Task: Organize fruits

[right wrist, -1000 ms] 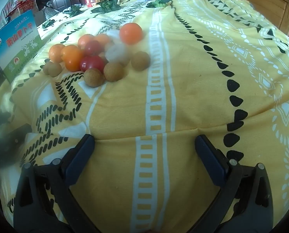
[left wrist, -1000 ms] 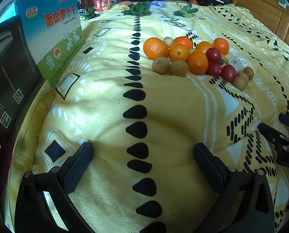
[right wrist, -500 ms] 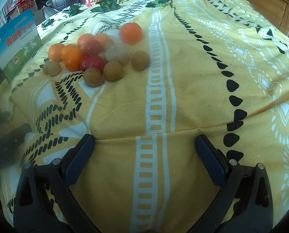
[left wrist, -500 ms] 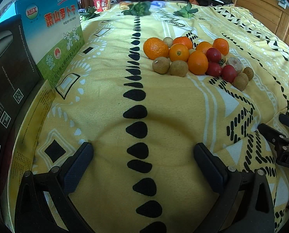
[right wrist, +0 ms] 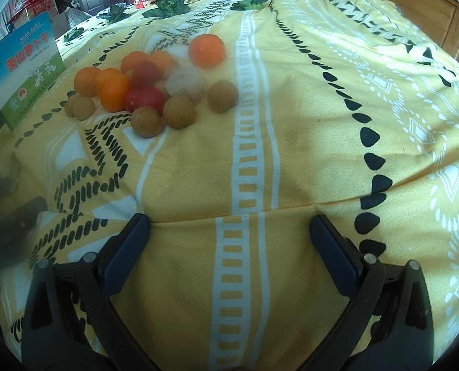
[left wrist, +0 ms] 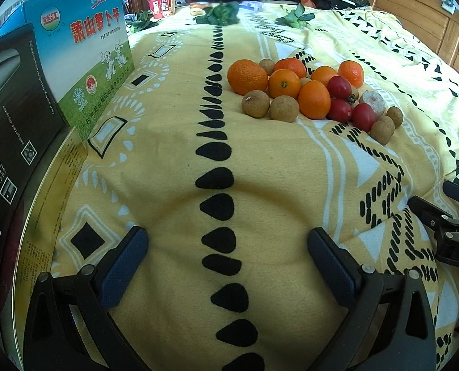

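**Fruits clustered ahead, both grippers wide and empty**

Fruits [left wrist: 309,92] sit in one tight pile on the yellow blanket [left wrist: 260,170], well ahead of my left gripper [left wrist: 226,247] and off past its right finger. From my right gripper [right wrist: 229,235] the same pile lies ahead, beyond the left finger. Both sets of fingers are spread apart with nothing between them.

I judge the oranges [left wrist: 247,76] firm and fairly heavy, so I'd take one across its widest middle. The small red tomatoes [left wrist: 339,87] look thin-skinned and smooth, so a soft squeeze only. The brown longans [left wrist: 255,103] are light, round and likely to roll. The blanket is soft and may sag under a press, sending neighbours tumbling.

Outliers look easiest: the brown ones nearest my fingers, with bare cloth around them. Room is generous ahead and right of the right gripper. Left of my left finger stand a printed box [left wrist: 84,58] and a dark box [left wrist: 10,117], so I keep clear there. A wooden headboard [left wrist: 430,37] bounds the far right.
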